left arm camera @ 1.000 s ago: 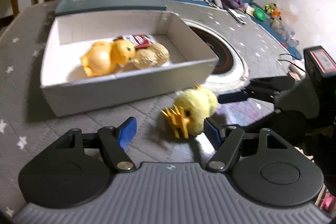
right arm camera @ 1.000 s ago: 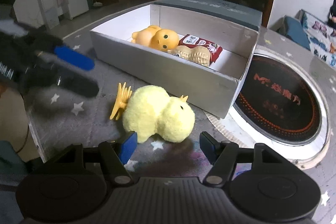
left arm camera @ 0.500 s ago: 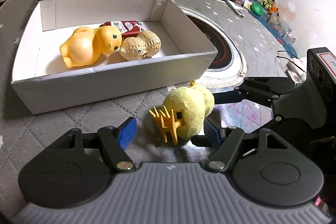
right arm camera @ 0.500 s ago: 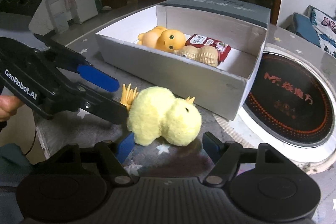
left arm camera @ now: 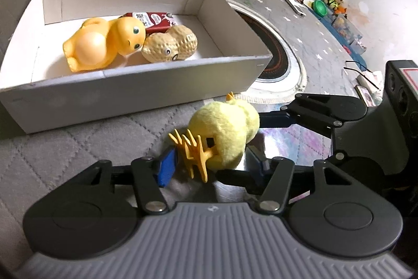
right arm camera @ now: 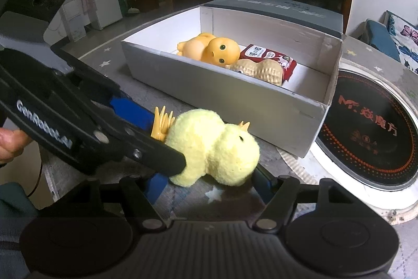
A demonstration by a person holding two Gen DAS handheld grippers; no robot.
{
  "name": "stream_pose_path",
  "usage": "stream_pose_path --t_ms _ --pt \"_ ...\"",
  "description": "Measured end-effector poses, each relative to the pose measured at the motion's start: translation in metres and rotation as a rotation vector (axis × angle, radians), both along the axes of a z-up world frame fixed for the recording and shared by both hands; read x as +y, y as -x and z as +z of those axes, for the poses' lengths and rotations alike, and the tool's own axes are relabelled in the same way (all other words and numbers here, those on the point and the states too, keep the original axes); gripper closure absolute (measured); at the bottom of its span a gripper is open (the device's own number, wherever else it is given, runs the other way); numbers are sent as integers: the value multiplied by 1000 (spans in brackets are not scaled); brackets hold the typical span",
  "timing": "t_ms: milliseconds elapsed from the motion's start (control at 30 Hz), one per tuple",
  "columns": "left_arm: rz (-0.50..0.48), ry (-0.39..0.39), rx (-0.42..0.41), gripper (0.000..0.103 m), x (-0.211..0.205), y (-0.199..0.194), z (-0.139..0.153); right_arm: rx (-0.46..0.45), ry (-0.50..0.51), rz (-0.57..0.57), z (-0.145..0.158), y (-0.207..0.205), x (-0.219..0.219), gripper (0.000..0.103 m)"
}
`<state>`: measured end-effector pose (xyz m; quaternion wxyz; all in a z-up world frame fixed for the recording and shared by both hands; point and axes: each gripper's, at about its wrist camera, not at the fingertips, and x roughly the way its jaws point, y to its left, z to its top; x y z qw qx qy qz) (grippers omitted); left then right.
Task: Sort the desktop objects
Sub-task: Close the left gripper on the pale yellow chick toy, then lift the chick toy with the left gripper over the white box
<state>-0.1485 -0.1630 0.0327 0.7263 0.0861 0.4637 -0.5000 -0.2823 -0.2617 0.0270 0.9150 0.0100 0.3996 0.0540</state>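
The chick (right arm camera: pixel 213 147) lies on the counter (left arm camera: pixel 78 148) just outside the box (right arm camera: pixel 235 101), which holds a duck (left arm camera: pixel 104 43), a peanut (left arm camera: pixel 169 46) and a packet (right arm camera: pixel 269 56). Both tools are spread around it: the left tool (left arm camera: pixel 211 162) at its feet, the right tool (right arm camera: pixel 209 181) at its body. It looks like the pick-up step; next, one should close and lift it over the box wall.

A fluffy yellow chick (left arm camera: pixel 224 130) with orange plastic feet lay on its side just before the open white box (left arm camera: pixel 146 85) (already holding toys).
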Motion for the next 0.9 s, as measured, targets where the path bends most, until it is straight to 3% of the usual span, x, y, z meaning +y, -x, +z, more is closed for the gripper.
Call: stream_pose_path --t_ms 600,900 --pt "15 7 -6 55 7 -1 5 -8 31 -2 -1 -4 5 32" --pt "12 70 -63 55 21 6 41 -69 50 -6 33 0 13 32"
